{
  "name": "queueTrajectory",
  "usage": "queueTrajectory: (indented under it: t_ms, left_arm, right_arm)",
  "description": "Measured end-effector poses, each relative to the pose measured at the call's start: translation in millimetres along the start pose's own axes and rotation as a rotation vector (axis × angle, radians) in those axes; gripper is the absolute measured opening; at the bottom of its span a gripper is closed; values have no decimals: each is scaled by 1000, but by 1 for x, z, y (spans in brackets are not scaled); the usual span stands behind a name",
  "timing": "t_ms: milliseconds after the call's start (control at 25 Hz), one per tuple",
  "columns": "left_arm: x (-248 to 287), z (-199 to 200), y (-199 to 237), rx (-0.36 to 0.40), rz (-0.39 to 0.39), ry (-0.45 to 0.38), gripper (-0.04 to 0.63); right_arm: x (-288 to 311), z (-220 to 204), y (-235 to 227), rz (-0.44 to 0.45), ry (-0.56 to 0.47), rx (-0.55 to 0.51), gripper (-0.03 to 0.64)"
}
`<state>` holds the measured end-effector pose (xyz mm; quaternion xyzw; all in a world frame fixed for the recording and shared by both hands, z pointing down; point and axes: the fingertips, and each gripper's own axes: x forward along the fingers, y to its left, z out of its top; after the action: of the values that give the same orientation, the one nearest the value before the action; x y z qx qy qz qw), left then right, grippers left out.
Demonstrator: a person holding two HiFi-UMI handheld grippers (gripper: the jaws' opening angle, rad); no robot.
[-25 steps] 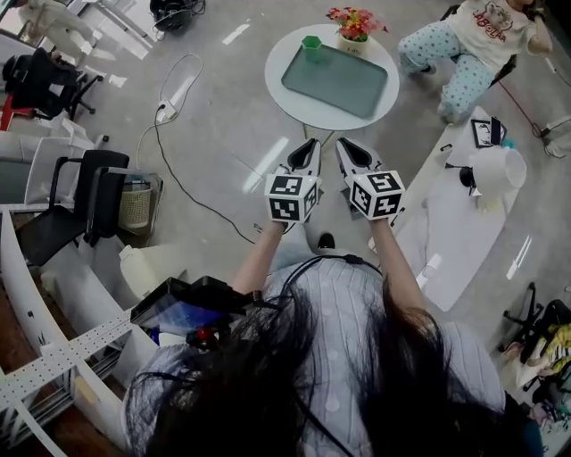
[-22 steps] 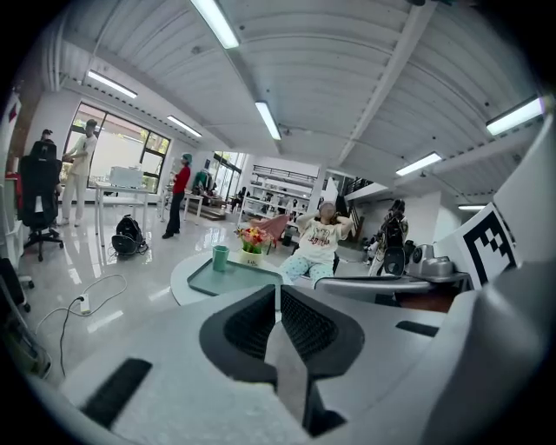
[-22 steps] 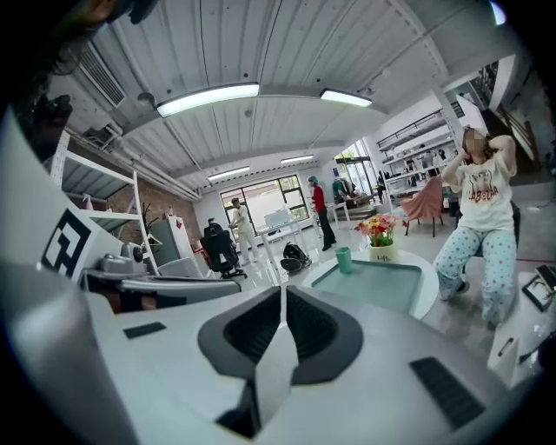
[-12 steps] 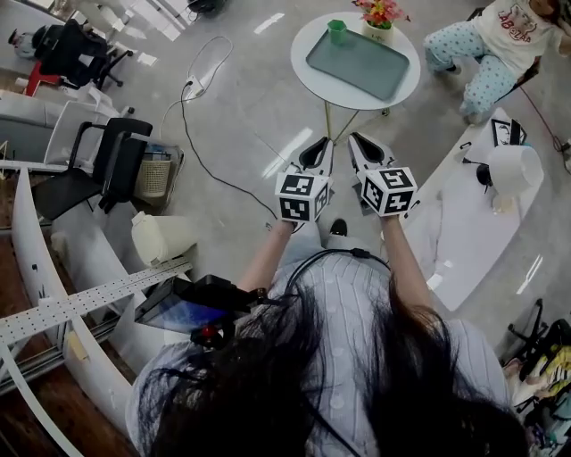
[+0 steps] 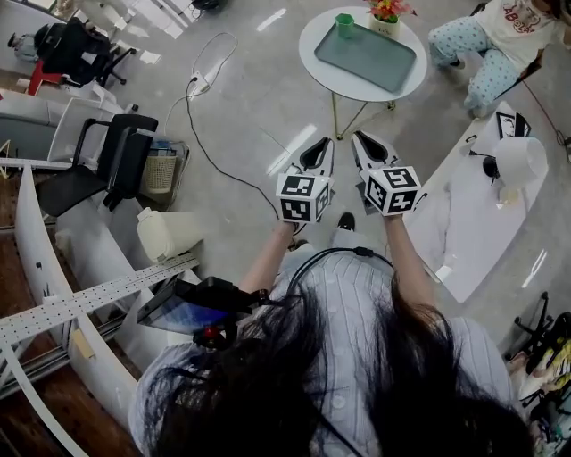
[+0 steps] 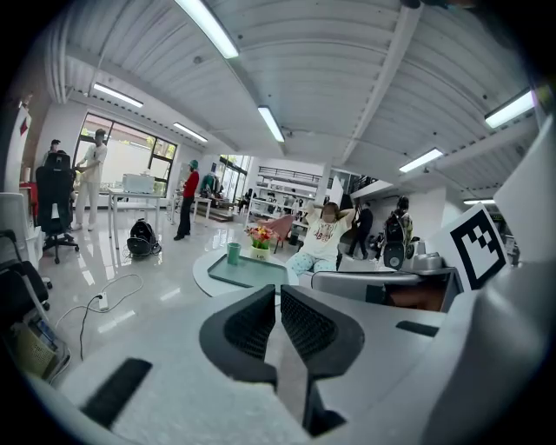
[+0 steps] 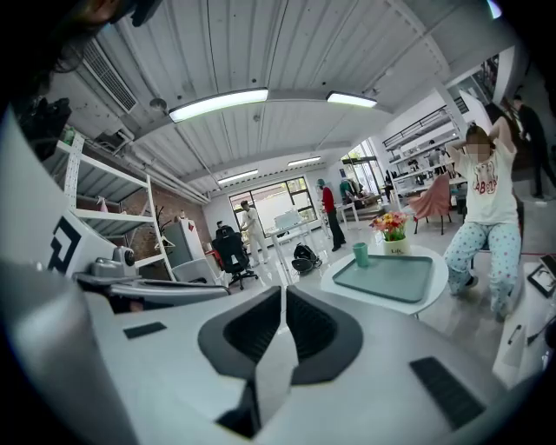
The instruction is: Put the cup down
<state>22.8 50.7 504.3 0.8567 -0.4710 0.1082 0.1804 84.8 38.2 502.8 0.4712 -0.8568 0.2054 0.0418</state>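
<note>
A round white bench (image 5: 339, 85) on thin gold legs stands on the glossy grey floor (image 5: 250, 107), straight ahead of the fingers (image 5: 314, 157) and well apart from them. A rectangular teal tray (image 5: 366, 56) lies flat on the bench top and covers most of it. A small green cup (image 5: 344, 25) stands upright at the tray's corner farthest from the fingers, to their left; whether it rests on the tray or just beside it cannot be told. A white pot of pink and yellow flowers (image 5: 388, 11) stands on the bench past the tray's far edge, right of the cup.
</note>
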Motion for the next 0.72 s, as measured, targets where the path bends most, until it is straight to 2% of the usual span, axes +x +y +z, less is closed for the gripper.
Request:
queueTrajectory:
  t_ms: [720]
  left_arm:
    - [-104,-29,28,15,-79,-3,18]
  right_arm:
    - [-28,-32,109,-84,-26,12,37]
